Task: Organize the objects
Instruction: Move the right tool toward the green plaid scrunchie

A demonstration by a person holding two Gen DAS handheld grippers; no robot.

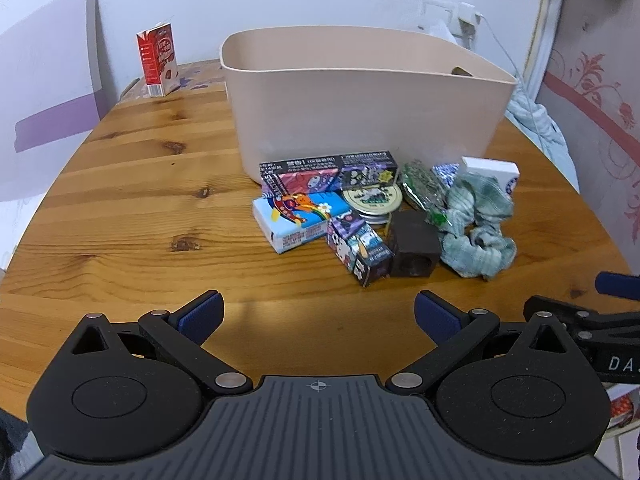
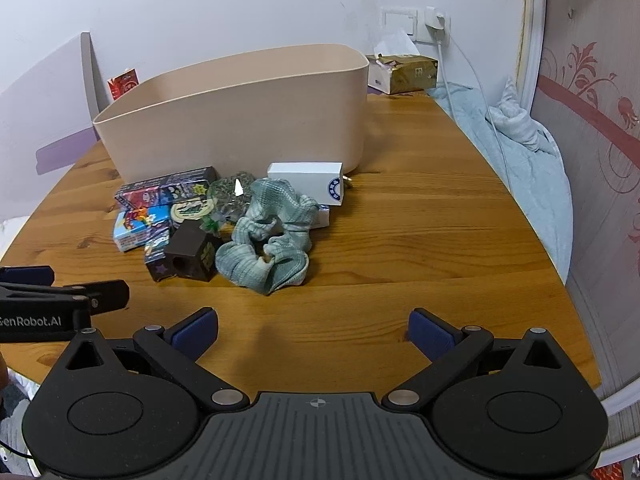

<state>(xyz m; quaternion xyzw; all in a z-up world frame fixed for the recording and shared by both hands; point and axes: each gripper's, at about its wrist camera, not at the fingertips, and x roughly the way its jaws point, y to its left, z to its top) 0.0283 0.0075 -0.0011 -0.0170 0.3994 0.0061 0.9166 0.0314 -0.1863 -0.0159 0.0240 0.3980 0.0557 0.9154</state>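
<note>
A beige plastic bin (image 1: 360,112) (image 2: 240,120) stands on the wooden table. In front of it lies a cluster: a light blue cartoon box (image 1: 298,216) (image 2: 140,228), a long dark printed box (image 1: 328,172) (image 2: 168,190), a small purple box (image 1: 360,254), a round tin (image 1: 372,198) (image 2: 192,209), a dark brown block (image 1: 412,250) (image 2: 192,256), a green scrunchie (image 1: 476,232) (image 2: 268,240), a white box (image 1: 490,170) (image 2: 308,182). My left gripper (image 1: 319,314) is open and empty, short of the cluster. My right gripper (image 2: 313,330) is open and empty, near the scrunchie.
A red milk carton (image 1: 158,62) stands at the table's far left. A tissue box (image 2: 404,72) sits at the back right by a wall socket and cable. A light blue blanket (image 2: 528,152) lies past the right edge. A green foil packet (image 1: 424,186) lies in the cluster.
</note>
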